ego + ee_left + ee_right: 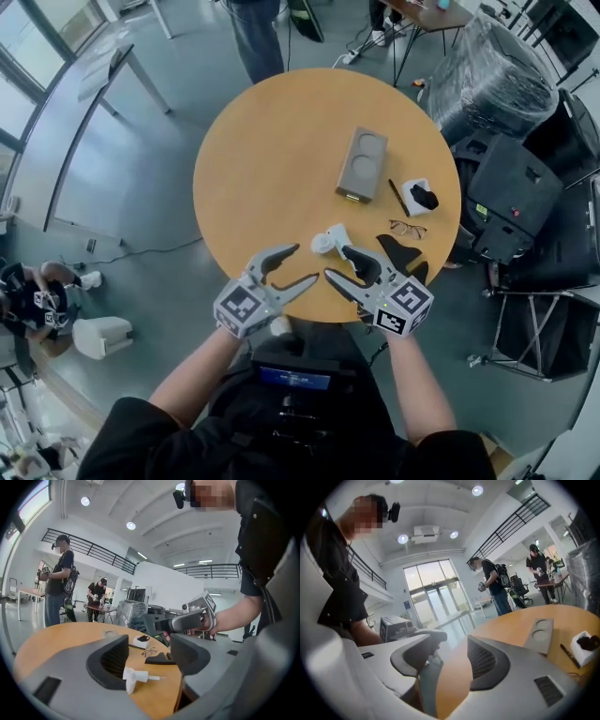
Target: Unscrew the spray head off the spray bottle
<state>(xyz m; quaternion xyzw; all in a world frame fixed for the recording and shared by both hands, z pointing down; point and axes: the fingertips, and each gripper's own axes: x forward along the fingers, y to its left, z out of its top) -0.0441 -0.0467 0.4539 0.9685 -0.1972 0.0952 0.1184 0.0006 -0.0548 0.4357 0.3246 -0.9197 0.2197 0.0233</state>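
Observation:
A white spray head [328,242] lies on its side, alone, on the round wooden table [272,150] near its front edge. In the left gripper view the spray head [135,677] rests on the wood below the jaws, its thin tube pointing right. My left gripper [306,263] and right gripper [336,262] hover above the front edge, tips facing each other, just short of the head. The left gripper [150,644] stands open and empty. The right gripper [454,653] is open too, holding nothing. I see no bottle body on the table.
Further back on the table are a grey tray with two round recesses [361,164], a pen [397,197], a white box with a black item [417,197], glasses [407,228] and a black piece [403,253]. A person [255,37] stands beyond the table. Black cases [516,197] stand to the right.

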